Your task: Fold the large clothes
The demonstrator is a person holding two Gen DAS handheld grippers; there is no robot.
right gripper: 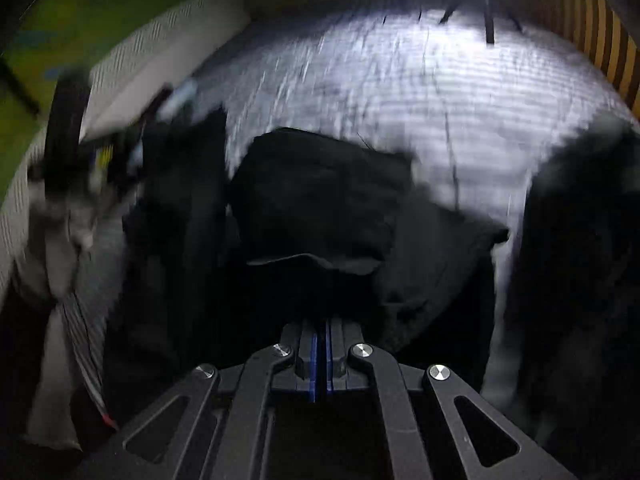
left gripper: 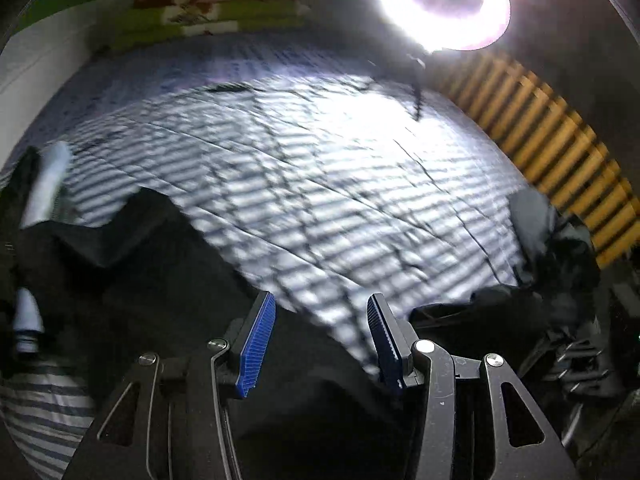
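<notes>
A black garment (left gripper: pixel 160 280) lies crumpled on a bed with a blue-and-white striped sheet (left gripper: pixel 320 180). My left gripper (left gripper: pixel 320 298) hovers over the garment's near edge. Its blue pads (left gripper: pixel 258 344) stand apart with nothing pinched between them. In the right wrist view the same black garment (right gripper: pixel 320 192) bunches up just ahead of my right gripper (right gripper: pixel 322 324). Its pads are pressed together, and dark cloth runs straight into the tips. A blurred dark shape at the left is the other gripper (right gripper: pixel 80 160).
A bright ring light (left gripper: pixel 444 0) glares above the bed's far right, and its stand legs (right gripper: pixel 488 20) rest on the sheet. A yellow slatted panel (left gripper: pixel 552 152) runs along the right side. Green and patterned pillows (left gripper: pixel 216 8) lie at the far end. More dark cloth (right gripper: pixel 580 240) lies at the right.
</notes>
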